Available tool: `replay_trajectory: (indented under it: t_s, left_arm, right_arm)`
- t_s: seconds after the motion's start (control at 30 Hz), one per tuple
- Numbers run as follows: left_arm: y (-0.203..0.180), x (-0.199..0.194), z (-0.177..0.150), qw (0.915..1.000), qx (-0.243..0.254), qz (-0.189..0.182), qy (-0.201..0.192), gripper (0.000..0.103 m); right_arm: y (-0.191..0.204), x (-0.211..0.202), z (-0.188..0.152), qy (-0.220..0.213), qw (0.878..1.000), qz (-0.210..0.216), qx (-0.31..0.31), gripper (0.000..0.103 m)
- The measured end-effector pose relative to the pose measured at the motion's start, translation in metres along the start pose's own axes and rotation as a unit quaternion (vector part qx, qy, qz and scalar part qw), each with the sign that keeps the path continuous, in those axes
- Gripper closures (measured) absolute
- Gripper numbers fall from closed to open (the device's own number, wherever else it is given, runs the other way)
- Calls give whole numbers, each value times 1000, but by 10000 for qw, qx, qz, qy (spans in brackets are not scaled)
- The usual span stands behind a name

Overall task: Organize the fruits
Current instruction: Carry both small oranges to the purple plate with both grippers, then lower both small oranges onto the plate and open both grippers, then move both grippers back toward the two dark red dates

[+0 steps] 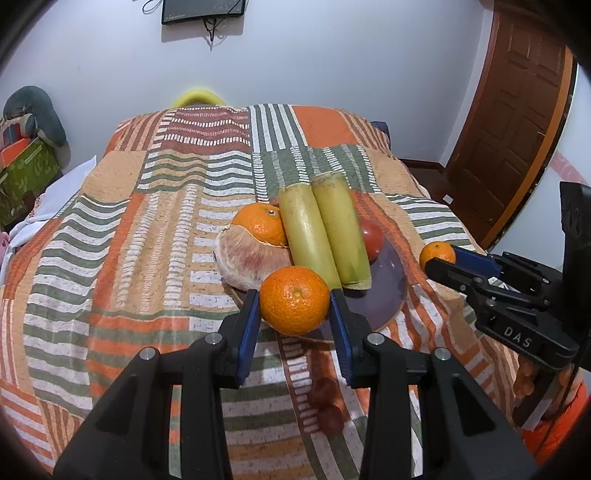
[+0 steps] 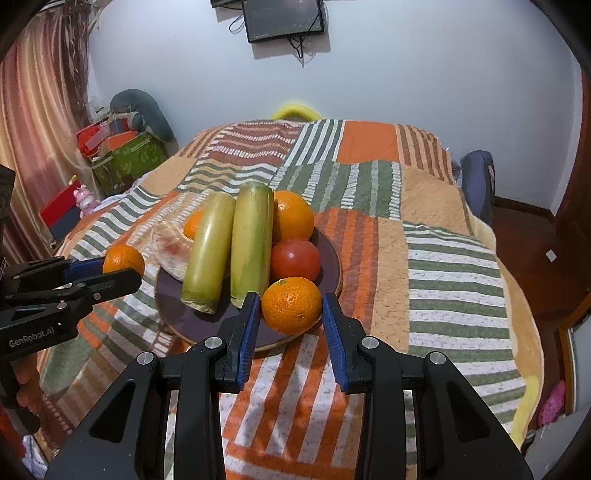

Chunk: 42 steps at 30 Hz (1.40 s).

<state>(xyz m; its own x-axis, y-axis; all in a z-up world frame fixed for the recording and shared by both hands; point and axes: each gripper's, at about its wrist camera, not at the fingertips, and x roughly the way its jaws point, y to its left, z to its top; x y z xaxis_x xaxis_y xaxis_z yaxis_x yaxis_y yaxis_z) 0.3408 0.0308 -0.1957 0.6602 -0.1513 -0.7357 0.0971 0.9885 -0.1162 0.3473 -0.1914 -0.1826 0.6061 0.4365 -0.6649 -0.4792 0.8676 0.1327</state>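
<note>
A dark purple plate lies on the striped bedspread. On it are two green-yellow stalks, a red tomato, an orange and a peeled pomelo. My left gripper is shut on a mandarin at the plate's near edge. My right gripper is shut on another mandarin over the plate's other edge.
The patterned bedspread covers the whole bed. A wooden door stands at the right. Boxes and bags sit beside the bed by the curtain. A screen hangs on the far wall.
</note>
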Motion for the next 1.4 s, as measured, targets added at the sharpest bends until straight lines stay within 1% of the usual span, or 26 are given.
replay_trajectory:
  t_s: [0.23,0.4,0.77,0.9,0.97,1.07,1.23,1.4]
  left_arm:
    - [5,25,4,9999,-52,-9,162,66]
    - [5,34,4,9998,-24,-12,185,66]
    - [7,40,3,9996,-82,-39,267,66]
    - [7,35,4,9998,-108,-15,162,52]
    - [7,30,5,9999,-94,-10,84,51]
    - [5,22,7,10000,-91,-8,35,51]
    - [5,7,6,10000,-60,36,-19,51]
    - [5,-4,-2,9999,-26,107,40,51]
  right_arm:
    - [0,25,-2,204,9998,54,-46,71]
    - [2,38,-4,339,9993,85,-93,71]
    - [1,43,-6,401,9991,-7,-128,71]
    - [1,43,-5,434,9990,-18,-116,71]
    - [1,41,-4,410,9991,-7,-104,70]
    - [2,35,-2,323,9994,-33,-105,65]
    - [3,22,2,207,9997,-61,-116,65]
    - [4,5,2,113,9998,-79,-144,64]
